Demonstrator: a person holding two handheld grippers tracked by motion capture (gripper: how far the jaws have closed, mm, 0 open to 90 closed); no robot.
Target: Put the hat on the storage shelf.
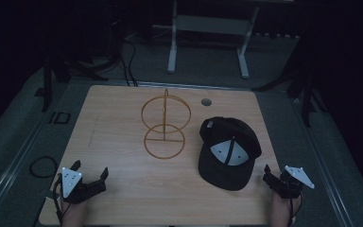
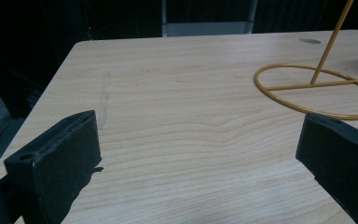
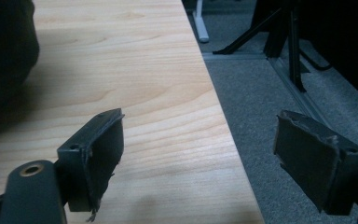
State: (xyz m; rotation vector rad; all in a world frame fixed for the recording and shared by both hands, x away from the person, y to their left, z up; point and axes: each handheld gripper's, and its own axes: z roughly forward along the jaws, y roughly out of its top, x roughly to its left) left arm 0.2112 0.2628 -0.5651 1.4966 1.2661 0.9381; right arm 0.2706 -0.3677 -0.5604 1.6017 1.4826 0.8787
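Both grippers rest at the near edge of the wooden table (image 1: 123, 184), each with jaws spread wide and nothing between them — this reads as the starting stance, before any reach. The left gripper (image 1: 90, 171) sits at about 7 o'clock on the tabletop; in the left gripper view its jaws frame bare wood, with the base ring of the wire hat stand (image 2: 314, 91) ahead and toward 2 o'clock. The right gripper (image 1: 268, 174) sits at about 5 o'clock, straddling the table's right edge; in the right gripper view one jaw is over wood and the other over the grey carpet (image 3: 270, 93). The black cap (image 1: 228, 151) lies crown-up on the table, just beside the right gripper at its 10 o'clock, and just right of the stand (image 1: 165, 125) without clearly touching it — the dim light makes that gap hard to confirm. The likely work is placing the cap on the stand. The next move calls for the right gripper to swing inward and close on the brim or crown edge, while the left may be needed to steady the light wire base.
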